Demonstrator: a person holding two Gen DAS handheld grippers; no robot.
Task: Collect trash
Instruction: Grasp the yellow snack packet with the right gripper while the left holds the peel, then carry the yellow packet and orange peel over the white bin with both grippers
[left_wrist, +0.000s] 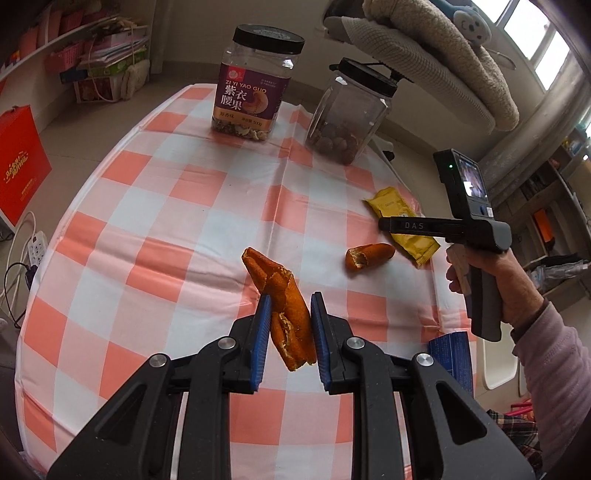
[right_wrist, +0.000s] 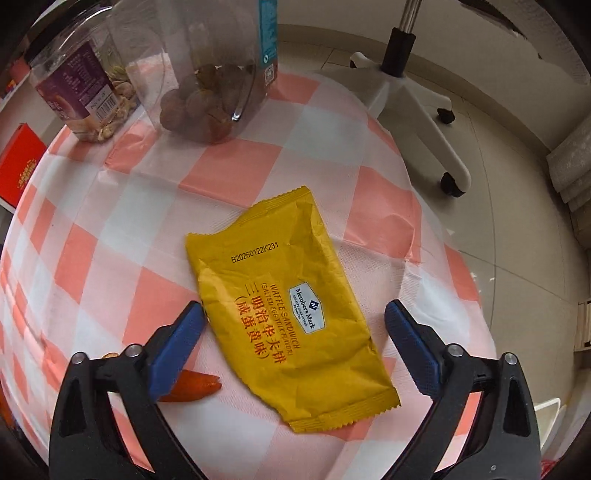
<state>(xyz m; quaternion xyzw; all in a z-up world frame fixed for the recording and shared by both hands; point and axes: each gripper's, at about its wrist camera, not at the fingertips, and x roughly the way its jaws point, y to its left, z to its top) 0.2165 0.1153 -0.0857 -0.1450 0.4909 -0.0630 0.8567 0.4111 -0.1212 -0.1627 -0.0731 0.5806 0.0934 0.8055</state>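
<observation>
A long piece of orange peel hangs above the checked tablecloth, with my left gripper shut on it between the blue pads. A smaller peel piece lies on the cloth to the right, and shows again under the right gripper's left finger. Beside it lies a flat yellow snack wrapper, also in the left wrist view. My right gripper points down over the wrapper. Its jaws stand wide on either side of the wrapper, and the pads do not press on it. A hand holds that gripper.
A cashew jar and a clear jar of round brown nuts stand at the far side of the table. A blue box sits at the right edge. A white chair base stands on the floor beyond, and a red bag to the left.
</observation>
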